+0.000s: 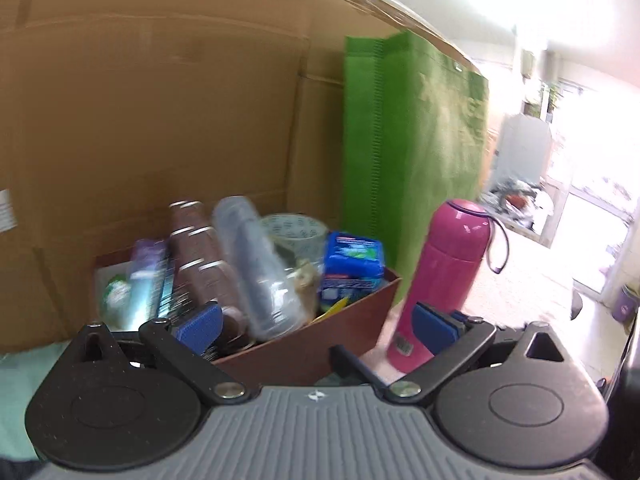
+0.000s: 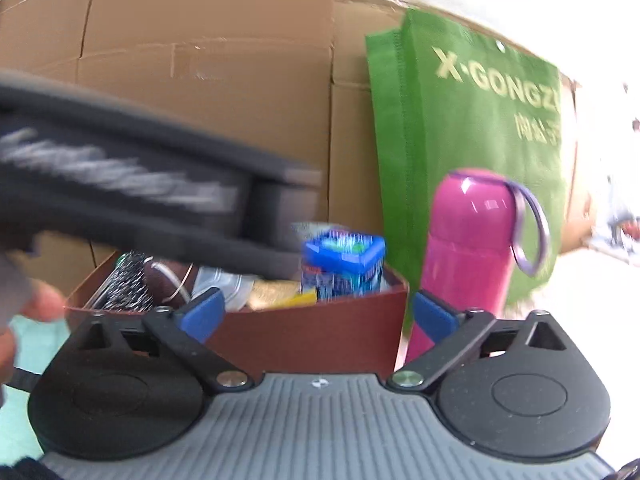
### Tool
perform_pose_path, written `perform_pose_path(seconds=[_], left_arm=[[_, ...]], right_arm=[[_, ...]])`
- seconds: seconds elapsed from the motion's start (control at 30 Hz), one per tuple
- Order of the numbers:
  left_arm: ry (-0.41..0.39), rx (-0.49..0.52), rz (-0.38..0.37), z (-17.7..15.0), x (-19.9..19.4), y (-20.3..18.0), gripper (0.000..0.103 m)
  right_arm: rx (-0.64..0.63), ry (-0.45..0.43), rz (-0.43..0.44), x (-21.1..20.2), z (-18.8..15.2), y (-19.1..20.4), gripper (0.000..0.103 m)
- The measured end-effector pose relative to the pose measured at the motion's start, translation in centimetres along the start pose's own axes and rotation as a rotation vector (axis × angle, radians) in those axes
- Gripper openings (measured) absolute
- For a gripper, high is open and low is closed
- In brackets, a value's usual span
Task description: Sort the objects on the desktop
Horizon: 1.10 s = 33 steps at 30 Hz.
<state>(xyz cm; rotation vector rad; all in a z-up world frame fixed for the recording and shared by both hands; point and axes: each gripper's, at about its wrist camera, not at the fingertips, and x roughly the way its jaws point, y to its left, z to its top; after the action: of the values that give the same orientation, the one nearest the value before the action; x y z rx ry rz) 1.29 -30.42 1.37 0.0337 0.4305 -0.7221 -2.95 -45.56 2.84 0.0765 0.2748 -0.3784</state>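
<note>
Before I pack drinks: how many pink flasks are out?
1. The pink flask stands upright right of the brown box, outside it, before the green bag; the box's clutter may hide others.

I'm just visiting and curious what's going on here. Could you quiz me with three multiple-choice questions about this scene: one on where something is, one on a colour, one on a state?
1. Where does the flask stand?
A. inside the box
B. beside the box, before the green bag
C. on the cardboard

2. What colour is the flask?
A. pink
B. yellow
C. black

3. How is the right gripper?
A. shut on the flask
B. open, empty
C. shut on tape

Answers: B, it stands outside the box wall; A, pink body; B, blue pads apart.
</note>
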Motion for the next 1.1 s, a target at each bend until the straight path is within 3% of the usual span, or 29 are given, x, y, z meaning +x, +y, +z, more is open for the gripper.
perform_pose_path(seconds=[0.13,0.27,0.43,0.57,1.1], left_arm=[[-0.056,-0.038,0.171,-1.4,-3.5,1.5,0.103],[-0.015,-0.051,0.230,-2.7,-5.6,2.8,0.103],[0.041,-0.032,0.303,-4.1,-6.8,3.1,0.103],[0.086,-0.027,0.324,-4.6,-7.0,3.0,0.103],[0.151,-0.004,0.334,-5.4,-7.8,2.6,0.103]], right_arm=[[0.020,0.118,-0.025,-0.9,-0.7,1.2,0.099],[-0.004,0.158,-0.046,-0.5,-0.4,2.1,0.099],[-0.058,0.194,-0.028,-4.5,-3.2,4.0,0.099],[-0.147,0.194,-0.057,-6.5,-3.8,5.7,0.099],[-0.105,0.214,-0.053,-8.8,-4.6,6.2,0.099]])
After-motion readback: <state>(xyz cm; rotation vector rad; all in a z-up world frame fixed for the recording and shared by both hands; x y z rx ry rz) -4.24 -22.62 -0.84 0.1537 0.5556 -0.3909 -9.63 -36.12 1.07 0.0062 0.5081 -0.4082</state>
